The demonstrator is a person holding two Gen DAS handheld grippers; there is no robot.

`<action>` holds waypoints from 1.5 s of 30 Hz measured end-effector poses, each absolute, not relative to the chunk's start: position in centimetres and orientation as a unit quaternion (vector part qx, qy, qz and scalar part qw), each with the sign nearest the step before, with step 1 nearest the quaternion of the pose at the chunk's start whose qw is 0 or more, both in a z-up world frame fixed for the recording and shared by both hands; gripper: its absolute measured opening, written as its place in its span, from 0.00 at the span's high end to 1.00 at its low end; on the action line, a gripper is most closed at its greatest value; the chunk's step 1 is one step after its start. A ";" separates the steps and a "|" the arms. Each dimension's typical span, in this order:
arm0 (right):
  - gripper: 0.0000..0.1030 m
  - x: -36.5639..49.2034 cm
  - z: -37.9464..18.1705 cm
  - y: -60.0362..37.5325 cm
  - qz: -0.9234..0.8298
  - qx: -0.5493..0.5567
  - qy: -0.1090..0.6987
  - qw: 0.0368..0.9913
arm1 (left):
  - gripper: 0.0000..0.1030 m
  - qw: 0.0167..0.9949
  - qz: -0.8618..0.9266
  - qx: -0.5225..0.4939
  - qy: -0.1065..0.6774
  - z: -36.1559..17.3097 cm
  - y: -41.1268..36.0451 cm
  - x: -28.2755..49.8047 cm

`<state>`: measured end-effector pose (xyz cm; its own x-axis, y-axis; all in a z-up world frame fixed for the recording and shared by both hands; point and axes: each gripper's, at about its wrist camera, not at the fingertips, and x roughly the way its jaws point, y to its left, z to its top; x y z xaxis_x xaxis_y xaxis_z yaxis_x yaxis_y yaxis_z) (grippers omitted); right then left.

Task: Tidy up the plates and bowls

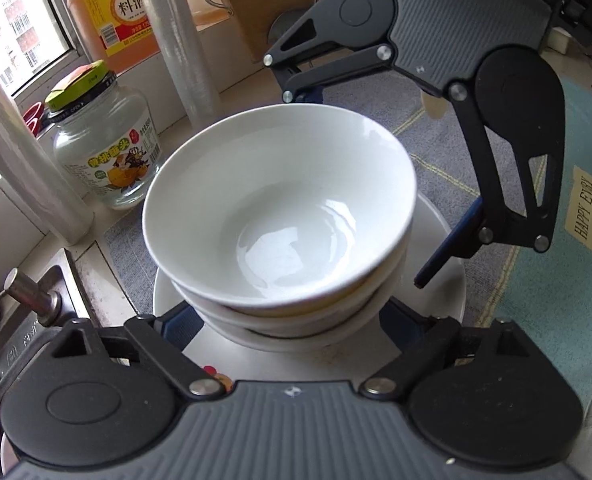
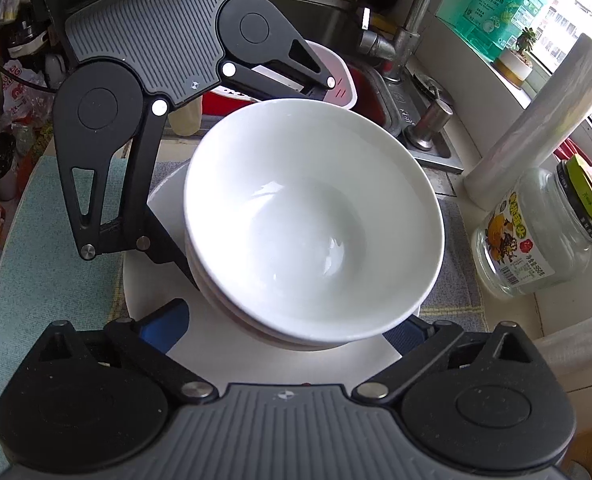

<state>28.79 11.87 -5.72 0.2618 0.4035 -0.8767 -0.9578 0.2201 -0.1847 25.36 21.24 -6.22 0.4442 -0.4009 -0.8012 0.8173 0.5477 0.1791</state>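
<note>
A stack of white bowls [image 1: 280,200] [image 2: 311,220] sits on a white plate [image 1: 439,296] [image 2: 156,280], which rests on a grey and teal mat [image 1: 555,312]. The top bowl is empty and tilts slightly. My left gripper [image 1: 292,320] [image 2: 244,168] stands open, its blue-padded fingers [image 1: 180,320] on either side of the stack's base. Across the stack, my right gripper [image 2: 288,328] [image 1: 367,176] faces it, open wide. Its fingers [image 2: 168,324] also straddle the bowls, and a gap shows beside one pad [image 1: 439,256].
A glass jar with a green lid [image 1: 104,148] [image 2: 535,236] and rolls of plastic film [image 1: 180,40] [image 2: 535,120] stand by the window. An orange bottle [image 1: 112,12] is behind them. A sink [image 2: 335,28] with a faucet [image 2: 407,40] and a red-and-white basin [image 2: 335,76] lies beyond the plate.
</note>
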 end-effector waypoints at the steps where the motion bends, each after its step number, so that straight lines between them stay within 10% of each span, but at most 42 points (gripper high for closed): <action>1: 0.00 28.6 -5.5 11.7 0.488 -0.385 0.358 0.697 | 0.06 0.806 -0.372 0.285 0.361 -6.1 21.4 25.0; 27: 0.00 18.1 -1.5 3.0 0.154 -0.087 0.440 0.881 | 0.01 0.927 0.003 -0.020 0.374 1.2 19.3 10.6; 45: 0.00 12.9 3.1 0.9 0.145 -0.041 0.402 0.903 | 0.01 0.931 0.066 -0.003 0.358 4.3 16.7 5.8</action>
